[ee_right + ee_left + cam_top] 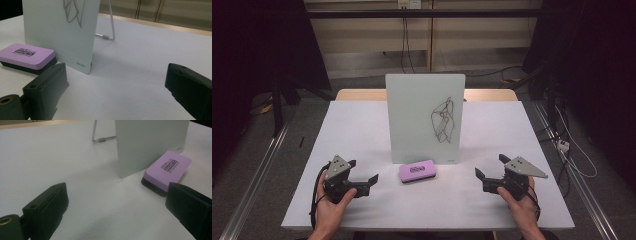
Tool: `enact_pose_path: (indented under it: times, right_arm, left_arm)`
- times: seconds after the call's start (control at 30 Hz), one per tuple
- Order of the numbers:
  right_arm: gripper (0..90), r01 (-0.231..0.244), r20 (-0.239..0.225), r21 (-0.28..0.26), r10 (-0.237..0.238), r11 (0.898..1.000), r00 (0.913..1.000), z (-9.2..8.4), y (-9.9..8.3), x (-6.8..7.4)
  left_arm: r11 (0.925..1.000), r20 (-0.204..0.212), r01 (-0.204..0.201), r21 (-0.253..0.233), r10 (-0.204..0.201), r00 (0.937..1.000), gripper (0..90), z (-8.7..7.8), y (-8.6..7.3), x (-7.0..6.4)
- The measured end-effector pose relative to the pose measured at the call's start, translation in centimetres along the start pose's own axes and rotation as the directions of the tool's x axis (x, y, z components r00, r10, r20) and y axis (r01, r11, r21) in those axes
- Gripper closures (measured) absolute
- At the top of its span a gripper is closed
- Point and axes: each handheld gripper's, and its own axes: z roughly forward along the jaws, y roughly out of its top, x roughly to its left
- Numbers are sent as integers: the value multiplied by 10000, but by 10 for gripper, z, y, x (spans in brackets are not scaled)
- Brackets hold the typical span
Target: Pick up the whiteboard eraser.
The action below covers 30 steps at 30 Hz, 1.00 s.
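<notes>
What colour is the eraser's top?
Light purple, over a black base; the eraser shows best in the right gripper view.

Dim room, grey floor (pixel 257 150), beige wall (pixel 362 35)

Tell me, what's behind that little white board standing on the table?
A thin metal prop leg leans behind the white board, its foot on the table. The board's back face is turned away and can't be seen.

We see the left gripper (pixel 116 210) with fingers (pixel 47 207) wide apart over the white surface (pixel 50 157); purple eraser (pixel 168 171) lies beside the upright board (pixel 147 142).
</notes>
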Motion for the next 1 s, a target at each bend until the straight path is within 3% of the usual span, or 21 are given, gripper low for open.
enact_pose_path:
  times: [0.17,0.5,0.63,0.7,0.93,1.0]
  right_arm:
    - [34,-18,-179,56,19,10000,9998,2,0,0]
    - [36,86,-185,71,-85,9999,9998,0,0,0]
    - [36,58,-194,49,-57,10000,9998,0,0,0]
    - [36,35,-211,66,-34,10000,9998,1,0,0]
    - [37,77,-218,130,-74,9999,9997,1,0,1]
    - [36,136,-233,124,-133,9998,9996,1,0,1]
  left_arm:
    - [9997,-204,256,-48,-257,9995,45,-1,0,3]
    - [9987,210,404,316,-411,9989,71,0,5,1]
    - [9968,512,170,782,-210,9985,77,4,7,-4]
    - [9947,1015,-82,1022,-22,9948,82,7,8,-7]
    - [9865,1371,-515,1552,301,9901,83,13,12,-8]
    - [9846,1439,-425,1697,179,9894,97,14,13,-7]
